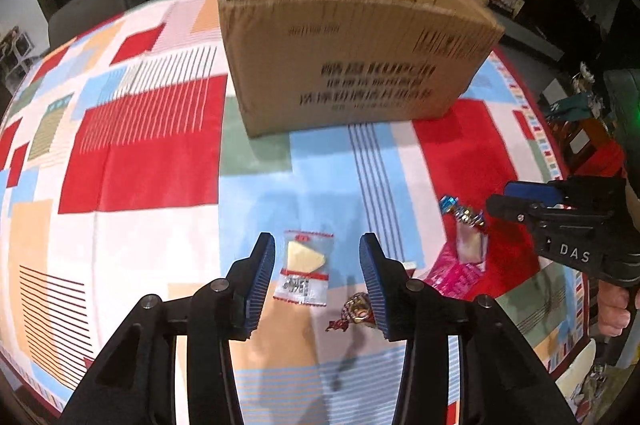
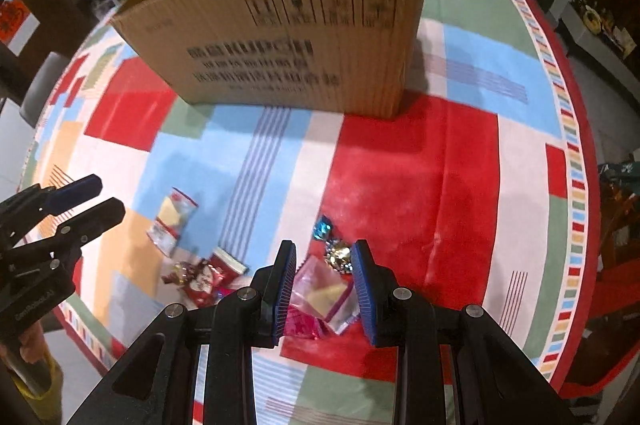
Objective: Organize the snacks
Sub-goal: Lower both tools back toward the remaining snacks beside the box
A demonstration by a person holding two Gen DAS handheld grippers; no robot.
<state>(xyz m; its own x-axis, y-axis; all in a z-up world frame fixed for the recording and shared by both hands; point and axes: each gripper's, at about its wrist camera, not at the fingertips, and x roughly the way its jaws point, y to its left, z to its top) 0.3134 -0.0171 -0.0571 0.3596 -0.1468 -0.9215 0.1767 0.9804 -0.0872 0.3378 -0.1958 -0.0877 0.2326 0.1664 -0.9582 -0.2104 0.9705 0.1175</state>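
Your left claw point(image 1: 316, 279) points steeply down at the bench point(image 1: 160, 161), its blue pads apart with nothing pressed between them. Framed in the gap, lying flat on the patterned cloth, is a clear packet with a pale wedge-shaped snack point(image 1: 305, 271) and a red-and-white label; neither pad touches it. Just beside your left claw's right-hand pad lies a small red-and-gold wrapped candy point(image 1: 354, 311), partly hidden behind that pad.

Your right claw point(image 2: 325, 289) also points down, its pads spread and gripping nothing. Between them on the red patch of cloth rests a clear pouch with a yellow piece inside point(image 2: 326, 295), lying over a bright pink wrapper point(image 2: 300, 325). Whether the pads graze the pouch you cannot tell. Just beyond the tips sit a gold foil candy point(image 2: 340, 255) and, touching it on the far side, a blue foil candy point(image 2: 322, 227). To the left of these lies a red packet point(image 2: 200, 283), next to a small red box point(image 2: 228, 263).

Farther back, well apart from the snacks, an open cardboard box point(image 1: 352, 65) stands upright on the bench, printed side facing you. Grey chairs point(image 1: 86, 7) stand behind the bench.
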